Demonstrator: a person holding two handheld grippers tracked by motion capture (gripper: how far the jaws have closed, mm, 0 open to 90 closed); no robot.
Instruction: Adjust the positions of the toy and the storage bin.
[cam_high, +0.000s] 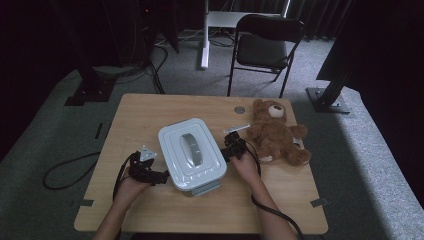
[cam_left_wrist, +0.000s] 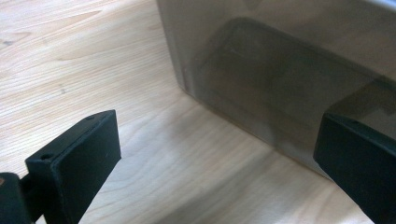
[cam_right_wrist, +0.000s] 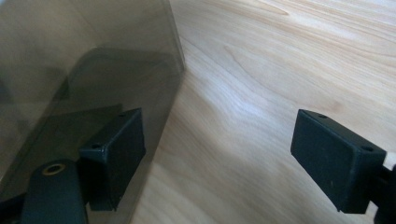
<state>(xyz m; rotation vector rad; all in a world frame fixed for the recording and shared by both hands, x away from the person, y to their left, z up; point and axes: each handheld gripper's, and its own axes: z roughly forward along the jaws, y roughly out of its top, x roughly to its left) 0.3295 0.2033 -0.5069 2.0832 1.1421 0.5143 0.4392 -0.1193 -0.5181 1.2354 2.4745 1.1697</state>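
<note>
Lidded storage box (cam_high: 192, 155) sits squarely between both spread-jawed, empty grippers, left gripper (cam_high: 161, 176) and right gripper (cam_high: 226, 151) flanking its opposite long sides.

- A light wooden table (cam_high: 150, 115) with rounded corners stands on grey carpet (cam_high: 60, 135).
- Behind it — a black folding chair (cam_high: 265, 47), set beside a white stand (cam_high: 205, 40).
- Dark curtains (cam_high: 320, 15) close off the back of the room.
- Black cables (cam_high: 150, 70) trail over the floor at left, near a dark metal foot (cam_high: 87, 92).
- Light is dim, brighter at right.
</note>
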